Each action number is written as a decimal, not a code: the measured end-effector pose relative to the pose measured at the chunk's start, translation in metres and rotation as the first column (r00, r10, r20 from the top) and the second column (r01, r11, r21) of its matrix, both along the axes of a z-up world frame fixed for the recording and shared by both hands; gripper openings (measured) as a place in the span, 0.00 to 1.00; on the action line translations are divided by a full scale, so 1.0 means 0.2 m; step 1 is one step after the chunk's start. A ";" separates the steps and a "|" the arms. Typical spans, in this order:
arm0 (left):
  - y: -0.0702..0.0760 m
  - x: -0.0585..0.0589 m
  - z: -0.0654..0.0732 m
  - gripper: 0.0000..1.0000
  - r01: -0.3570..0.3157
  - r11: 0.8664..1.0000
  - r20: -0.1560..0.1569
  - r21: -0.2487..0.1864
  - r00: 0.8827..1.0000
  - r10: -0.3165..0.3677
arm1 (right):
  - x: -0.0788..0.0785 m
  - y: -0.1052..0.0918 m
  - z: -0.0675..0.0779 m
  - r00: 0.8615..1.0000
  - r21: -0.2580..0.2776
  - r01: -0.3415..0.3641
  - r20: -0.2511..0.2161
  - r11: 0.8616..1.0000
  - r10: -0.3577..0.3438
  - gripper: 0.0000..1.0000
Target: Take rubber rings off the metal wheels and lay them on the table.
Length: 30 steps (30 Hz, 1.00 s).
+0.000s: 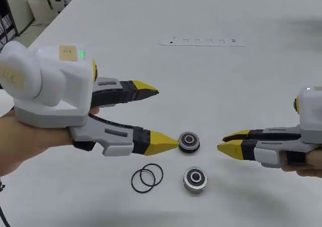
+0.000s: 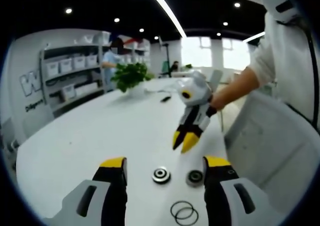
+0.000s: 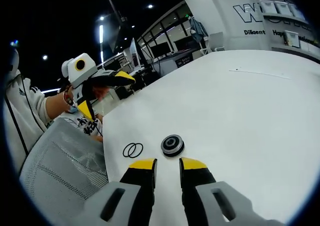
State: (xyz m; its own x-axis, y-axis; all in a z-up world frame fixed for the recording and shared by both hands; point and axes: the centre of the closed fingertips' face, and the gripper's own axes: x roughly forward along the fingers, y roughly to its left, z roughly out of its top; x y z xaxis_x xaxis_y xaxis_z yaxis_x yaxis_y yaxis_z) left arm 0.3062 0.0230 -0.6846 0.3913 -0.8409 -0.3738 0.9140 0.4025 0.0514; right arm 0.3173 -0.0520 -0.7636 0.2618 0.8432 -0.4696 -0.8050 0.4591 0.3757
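Two metal wheels lie on the white table: a dark-rimmed one (image 1: 188, 141) (image 2: 161, 175) (image 3: 172, 145) and a more silver one (image 1: 194, 178) (image 2: 194, 177) nearer me. Two loose black rubber rings (image 1: 147, 177) (image 2: 183, 212) (image 3: 132, 150) overlap flat on the table left of the silver wheel. My left gripper (image 1: 161, 116) (image 2: 165, 163) stands wide open and holds nothing, its lower jaw tip just left of the dark-rimmed wheel. My right gripper (image 1: 221, 142) (image 3: 167, 164) points at that wheel from the right. Its jaws stand a narrow gap apart with nothing between them.
A thin printed strip (image 1: 204, 41) lies far back on the table (image 1: 241, 86). A mesh chair (image 3: 65, 166) stands by the table's near edge. Shelves (image 2: 70, 70) and a potted plant (image 2: 131, 75) are beyond the far end.
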 end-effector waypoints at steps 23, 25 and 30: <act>-0.10 0.12 -0.18 0.43 0.023 0.999 -0.020 0.035 1.000 -0.022 | 0.05 0.11 -0.11 0.999 -0.032 -0.042 -0.004 0.999 0.042 0.15; -0.11 0.13 -0.21 0.41 0.006 1.000 -0.054 0.005 0.999 -0.006 | 0.05 0.12 -0.13 0.999 -0.039 -0.040 -0.007 0.998 0.040 0.15; -0.12 0.17 -0.28 0.38 -0.014 1.000 -0.074 0.016 0.997 0.015 | 0.05 0.12 -0.16 0.999 -0.054 -0.051 -0.013 0.997 0.051 0.16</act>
